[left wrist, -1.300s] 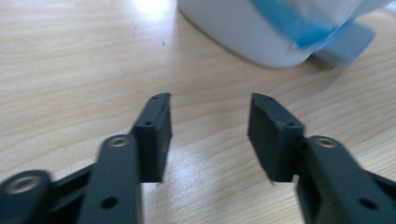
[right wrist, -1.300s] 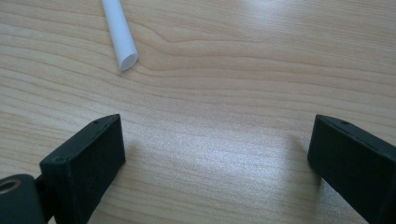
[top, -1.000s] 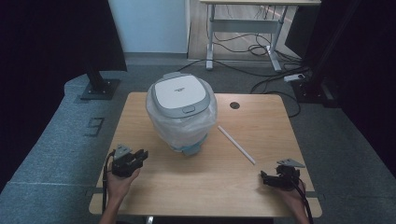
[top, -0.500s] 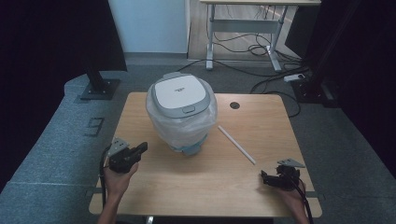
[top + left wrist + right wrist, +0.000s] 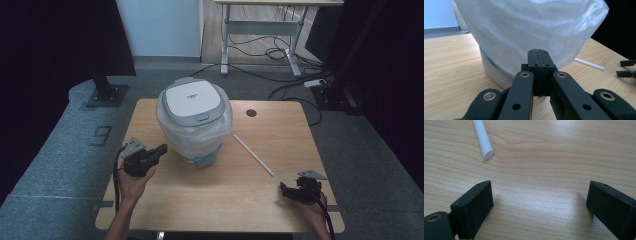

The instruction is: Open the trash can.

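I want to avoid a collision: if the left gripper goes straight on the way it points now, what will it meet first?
Most likely the plastic bag around the white bin: the left gripper, fingers shut with nothing between them, points straight at it. The gap is hard to judge.

Light wooden tabletop (image 5: 210,200): smooth laminate look, visible grain, satin sheen under the light. Thin translucent plastic bag (image 5: 534,30) over the white bin: crinkled, slightly glossy, milky. Grey-and-white plastic bin lid (image 5: 194,99): smooth, matt. White plastic tube (image 5: 483,138), right of the bin: smooth, semi-matt, hollow end. Black left gripper (image 5: 540,61) and black right gripper (image 5: 540,207): matt moulded plastic, fine layered texture on the pads, brass-coloured metal bushings at the pivots. Floor: grey carpet (image 5: 65,150), rough weave.
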Available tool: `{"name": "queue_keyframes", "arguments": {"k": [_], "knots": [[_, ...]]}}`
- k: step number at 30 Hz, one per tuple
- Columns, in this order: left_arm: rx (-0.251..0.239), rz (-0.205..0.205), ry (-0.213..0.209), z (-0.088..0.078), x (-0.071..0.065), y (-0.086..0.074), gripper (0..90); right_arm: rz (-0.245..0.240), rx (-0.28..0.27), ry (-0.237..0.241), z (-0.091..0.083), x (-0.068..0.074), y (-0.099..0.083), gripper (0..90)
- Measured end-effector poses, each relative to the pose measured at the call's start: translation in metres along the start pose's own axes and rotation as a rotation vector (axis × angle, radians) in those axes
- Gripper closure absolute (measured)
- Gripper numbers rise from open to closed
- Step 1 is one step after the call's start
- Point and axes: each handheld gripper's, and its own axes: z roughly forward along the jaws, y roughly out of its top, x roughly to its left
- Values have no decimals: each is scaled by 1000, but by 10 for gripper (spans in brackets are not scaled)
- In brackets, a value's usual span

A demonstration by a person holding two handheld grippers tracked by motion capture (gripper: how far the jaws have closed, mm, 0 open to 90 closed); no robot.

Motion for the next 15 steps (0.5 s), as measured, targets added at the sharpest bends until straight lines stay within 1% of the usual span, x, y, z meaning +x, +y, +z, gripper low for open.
{"name": "queue_keyframes", "arguments": {"k": [4,5,6,8,9,11,15], "knots": [[-8,12,-10,0,-3,10,897,-1,-1,0,0,0,0,66],[-8,12,-10,0,-3,10,897,-1,0,0,0,0,0,66],[-14,13,-17,0,-4,15,897,-1,-1,0,0,0,0,66],[-19,21,-22,0,-6,19,897,-1,-1,0,0,0,0,66],[-19,21,-22,0,-6,19,898,-1,-1,0,0,0,0,66],[-25,26,-34,1,-10,26,897,0,0,0,0,0,0,66],[-28,31,-39,3,-12,32,897,-1,-1,0,0,0,0,66]]}}
